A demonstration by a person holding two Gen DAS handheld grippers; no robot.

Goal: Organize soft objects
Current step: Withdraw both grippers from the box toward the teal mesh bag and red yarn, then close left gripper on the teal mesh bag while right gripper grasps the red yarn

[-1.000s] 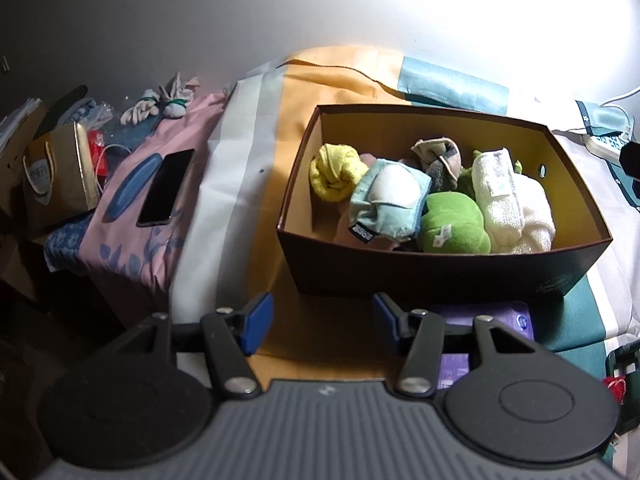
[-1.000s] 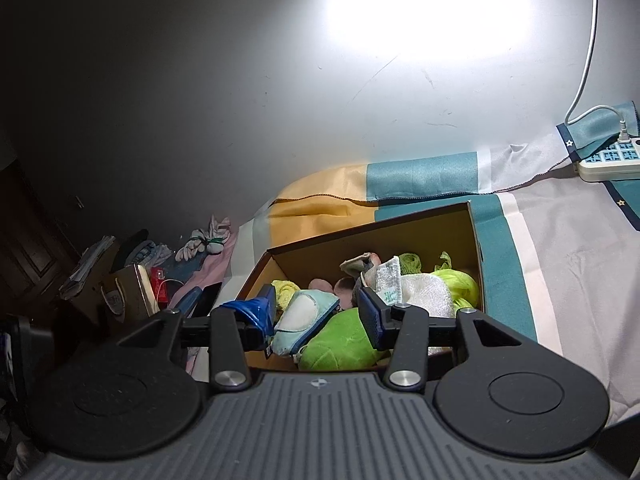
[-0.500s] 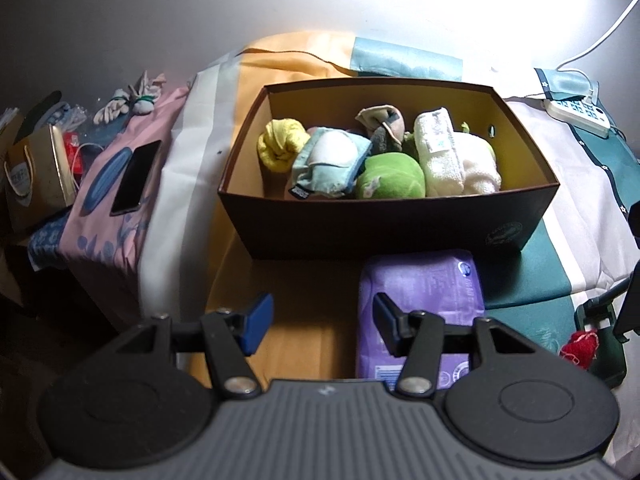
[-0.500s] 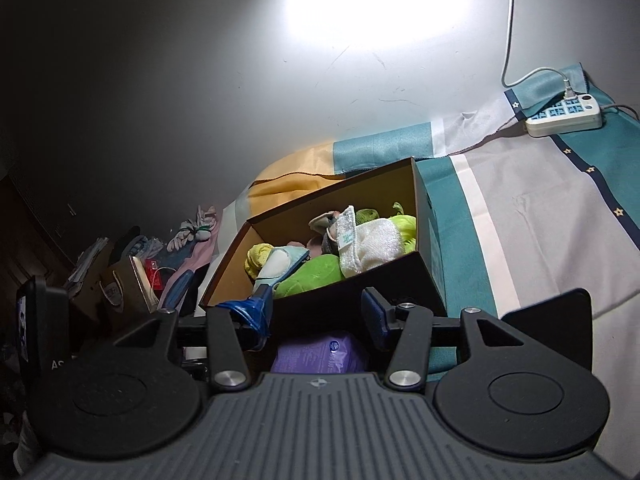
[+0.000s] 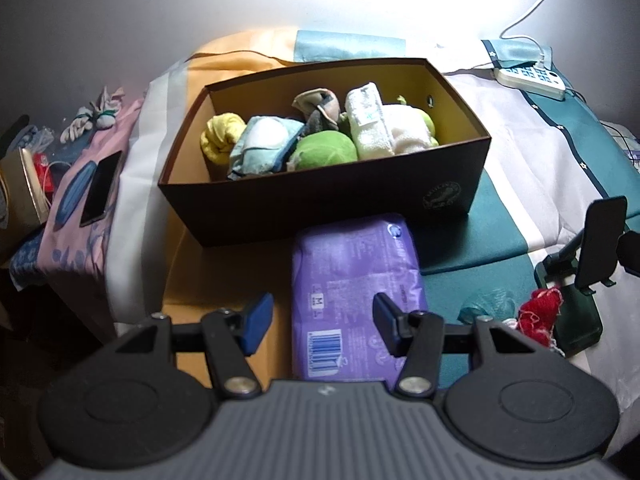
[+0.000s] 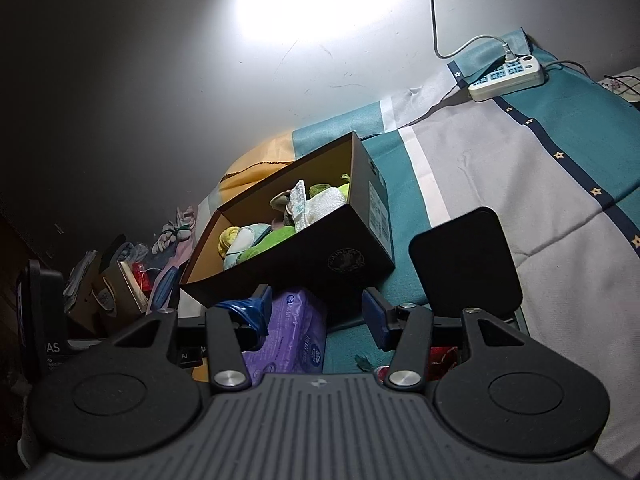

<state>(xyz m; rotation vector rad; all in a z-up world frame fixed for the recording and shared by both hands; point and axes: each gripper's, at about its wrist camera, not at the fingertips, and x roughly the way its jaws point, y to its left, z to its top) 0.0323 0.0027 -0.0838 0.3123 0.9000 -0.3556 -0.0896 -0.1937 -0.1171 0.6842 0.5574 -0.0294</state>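
- Dark cardboard box [image 5: 320,204] sits on the striped bedspread [image 5: 520,152], open top up; it serves as the collecting bin.
- Inside, packed side by side: yellow rolled cloth [image 5: 222,142], pale blue pouch [image 5: 264,148], green plush [image 5: 326,154], white towel roll [image 5: 372,122]. Snug fit likely keeps them from unrolling.
- Purple soft pack [image 5: 352,280] lies flat on the bed, touching the box's front wall; judged the next item to go in.
- Left gripper [image 5: 320,316] hovers over the pack's near end, fingers spread wide, holding nothing; the gap looks suited to straddle it.
- Right gripper [image 6: 316,312] also parted and empty, low in front of the box.
- Red knit scrap [image 5: 540,312] waits near the black phone stand [image 5: 600,240].
- Room left in the box looks tight.
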